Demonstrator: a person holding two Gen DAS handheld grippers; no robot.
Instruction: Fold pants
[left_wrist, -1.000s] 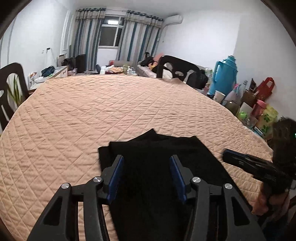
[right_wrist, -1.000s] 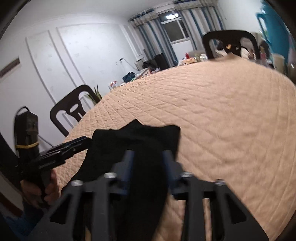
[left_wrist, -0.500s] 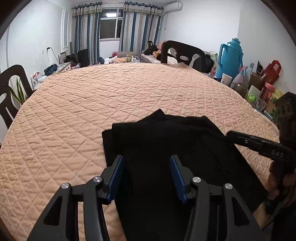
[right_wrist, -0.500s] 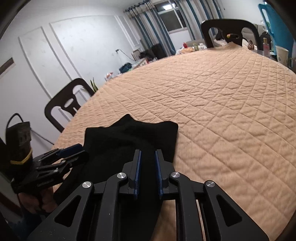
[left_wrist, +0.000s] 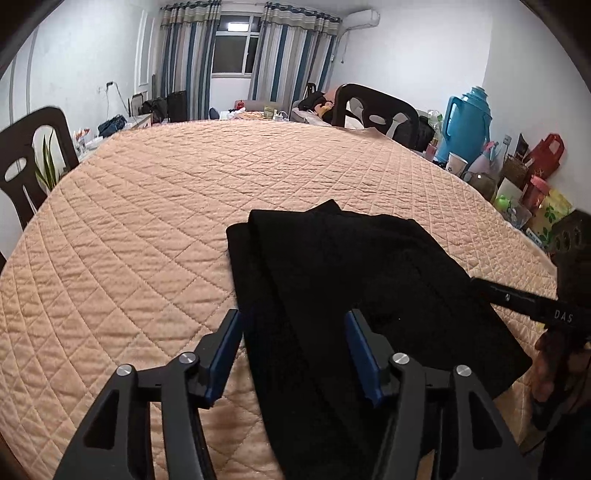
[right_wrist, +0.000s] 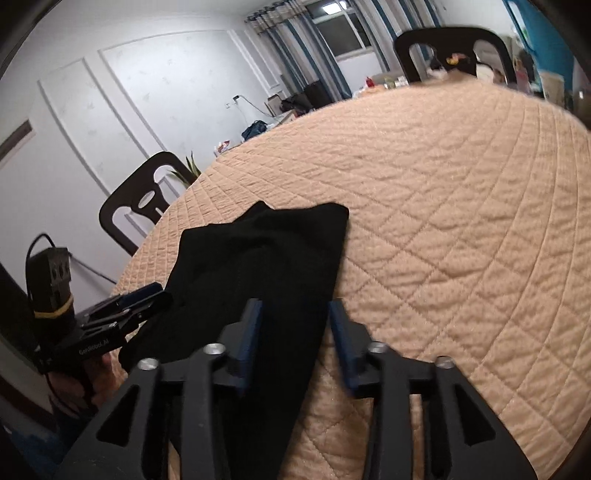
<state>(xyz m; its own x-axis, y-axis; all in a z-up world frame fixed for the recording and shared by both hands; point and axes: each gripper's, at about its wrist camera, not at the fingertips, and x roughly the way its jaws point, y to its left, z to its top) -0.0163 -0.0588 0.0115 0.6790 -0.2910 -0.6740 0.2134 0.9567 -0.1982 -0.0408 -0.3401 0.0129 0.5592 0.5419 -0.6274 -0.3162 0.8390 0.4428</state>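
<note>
Your left gripper (left_wrist: 293, 328) is spread wide at the bottom of its frame, gripping nothing, over the black pants (left_wrist: 343, 280) lying mid-frame on the quilted tablecloth (left_wrist: 147, 206). Your right gripper (right_wrist: 295, 317) is also parted, straddling the pants' (right_wrist: 266, 254) edge at lower centre.

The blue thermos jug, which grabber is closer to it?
Right. The blue thermos jug stands beyond the table's right edge, the right gripper's side; the left gripper is farther left.

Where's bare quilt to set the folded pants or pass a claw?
Bare quilt runs left of the black pants and beyond them to the far chair. It is crowded near the edge: left claw, right claw and the pants.
</note>
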